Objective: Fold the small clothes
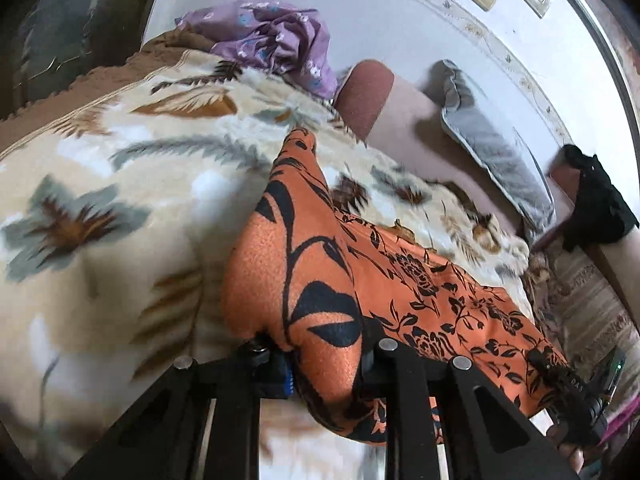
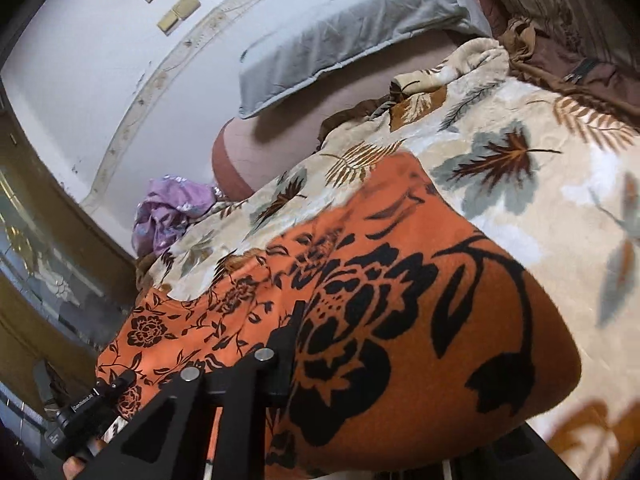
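Note:
An orange garment with a black flower print (image 1: 304, 280) lies stretched over a cream leaf-patterned blanket (image 1: 120, 168). My left gripper (image 1: 320, 364) is shut on one end of the garment, and the cloth bulges up between its jaws. In the right wrist view the same orange garment (image 2: 400, 300) fills the lower middle. My right gripper (image 2: 344, 360) is shut on its other end, and the cloth drapes over and hides the right finger. Each gripper shows at the edge of the other's view: the right gripper (image 1: 576, 392) and the left gripper (image 2: 88, 412).
A crumpled purple floral cloth (image 1: 276, 40) lies at the far end of the blanket. A grey pillow (image 1: 492, 144) leans on a pinkish sofa back (image 1: 372, 92). A black cloth (image 1: 596, 200) hangs on the sofa arm. A white wall (image 2: 120, 60) stands behind.

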